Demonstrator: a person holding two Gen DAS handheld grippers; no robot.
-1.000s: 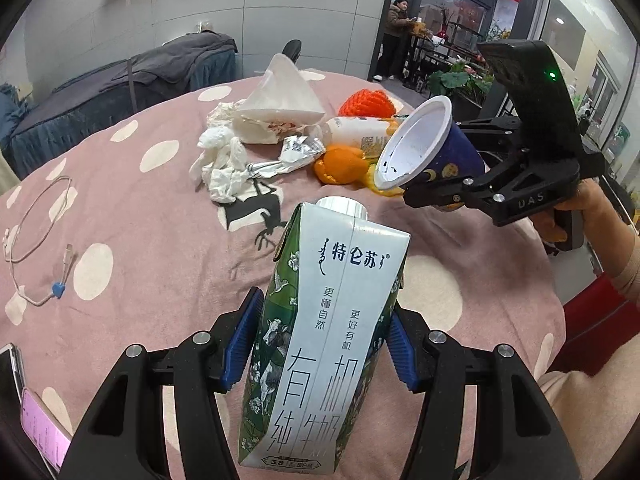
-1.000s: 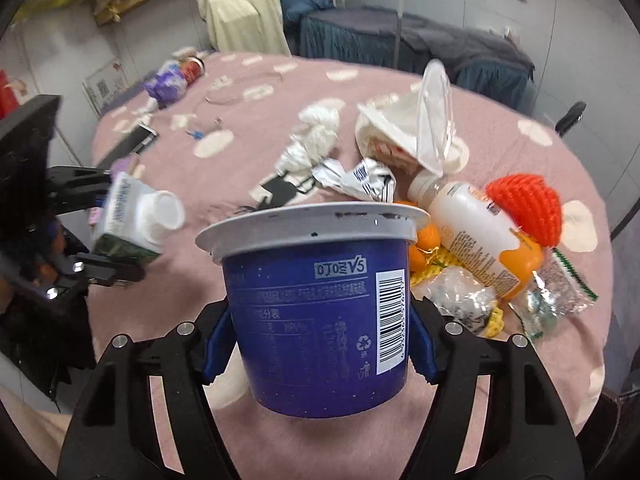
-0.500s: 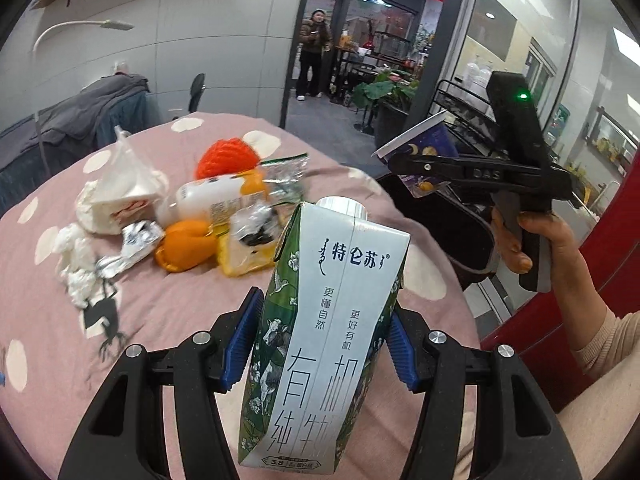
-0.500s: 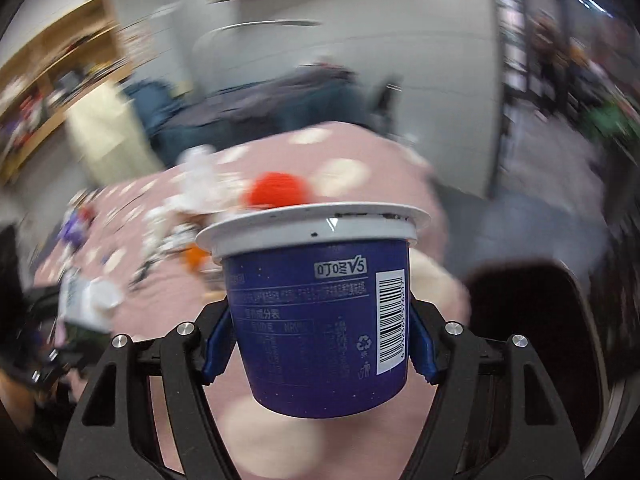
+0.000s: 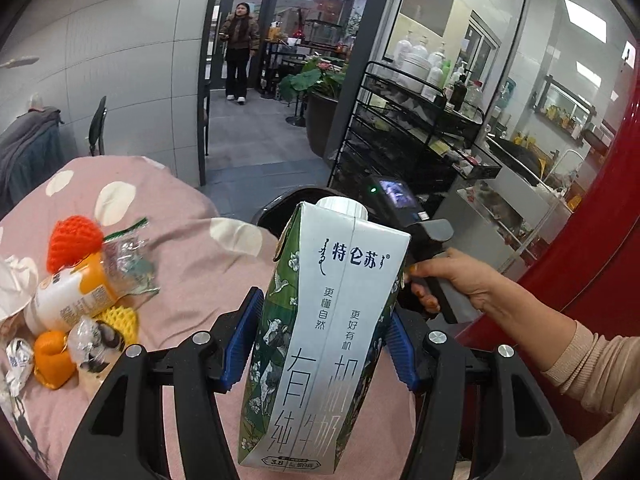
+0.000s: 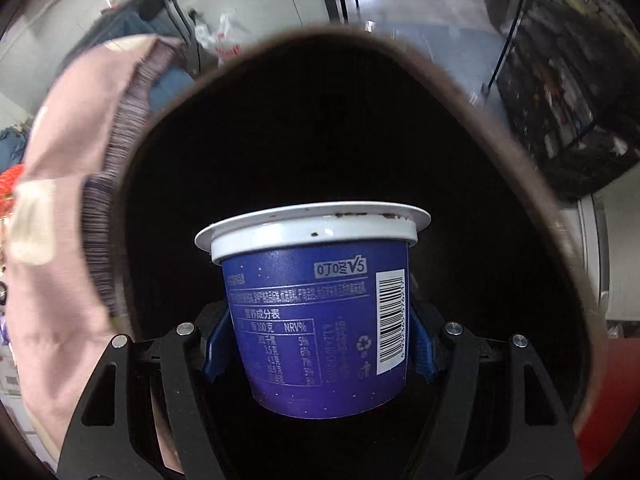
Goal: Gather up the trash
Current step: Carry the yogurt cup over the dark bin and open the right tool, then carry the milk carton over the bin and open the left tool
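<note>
My left gripper (image 5: 320, 344) is shut on a green-and-white milk carton (image 5: 324, 344), held upright above the pink table edge. My right gripper (image 6: 320, 344) is shut on a blue yogurt cup (image 6: 320, 320) with a white rim, held over the dark open mouth of a black trash bin (image 6: 460, 160). In the left wrist view the right gripper's body (image 5: 404, 216) and the hand holding it sit behind the carton, over the bin's rim (image 5: 276, 208). More trash lies on the table at left: a white-and-orange bottle (image 5: 68, 296), an orange peel (image 5: 52, 356), foil wrappers (image 5: 92, 340).
The pink spotted tablecloth (image 5: 192, 248) ends just left of the bin. A red crocheted strawberry (image 5: 72, 240) lies by the bottle. A black wire shelf rack (image 5: 404, 136) stands behind the bin, a red panel (image 5: 592, 240) to its right. A person (image 5: 238, 52) stands in the far doorway.
Both grippers swung right, away from the trash pile. The right gripper with the cup moved from above the table down over the bin mouth. The left followed with the carton.
</note>
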